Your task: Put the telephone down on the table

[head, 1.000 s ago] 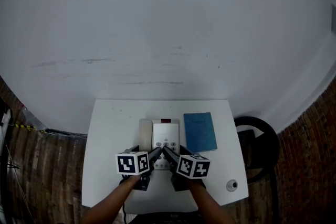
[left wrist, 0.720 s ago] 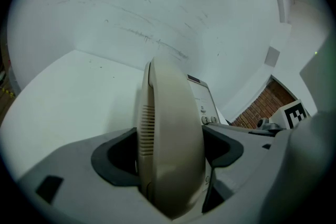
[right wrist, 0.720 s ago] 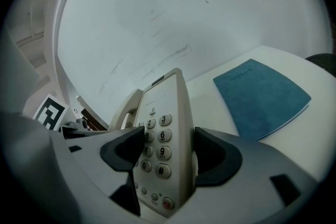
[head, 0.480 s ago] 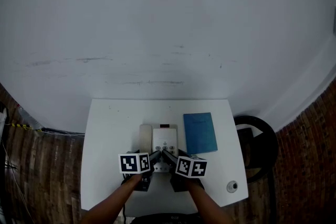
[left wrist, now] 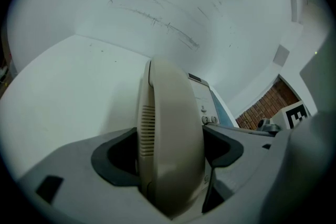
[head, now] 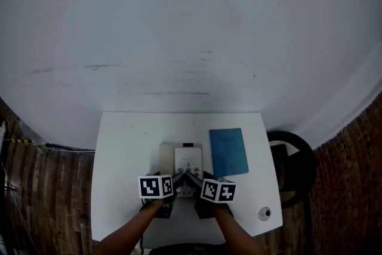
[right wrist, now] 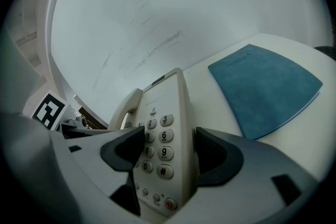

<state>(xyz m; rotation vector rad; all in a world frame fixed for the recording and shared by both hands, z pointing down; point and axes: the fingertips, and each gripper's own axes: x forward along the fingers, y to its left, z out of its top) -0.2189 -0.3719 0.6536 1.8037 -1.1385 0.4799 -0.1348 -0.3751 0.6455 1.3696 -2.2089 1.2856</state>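
Note:
A beige telephone (head: 187, 159) with its handset (head: 166, 158) on its left side is over the middle of the white table (head: 125, 152). My left gripper (head: 176, 180) is shut on the near end of the handset (left wrist: 170, 134), which fills the gap between its jaws (left wrist: 170, 152). My right gripper (head: 192, 179) is shut on the near end of the keypad body (right wrist: 163, 134), with one jaw on each side of the keys (right wrist: 165, 152). Whether the phone rests on the table or hangs just above it cannot be told.
A blue notebook (head: 228, 151) lies flat right of the phone, also seen in the right gripper view (right wrist: 265, 86). A small round object (head: 264, 212) sits at the table's near right corner. A black round stool (head: 293, 167) stands right of the table. Wall behind.
The phone and both grippers have drawn slightly toward me and the table's near edge. Both grips are unchanged.

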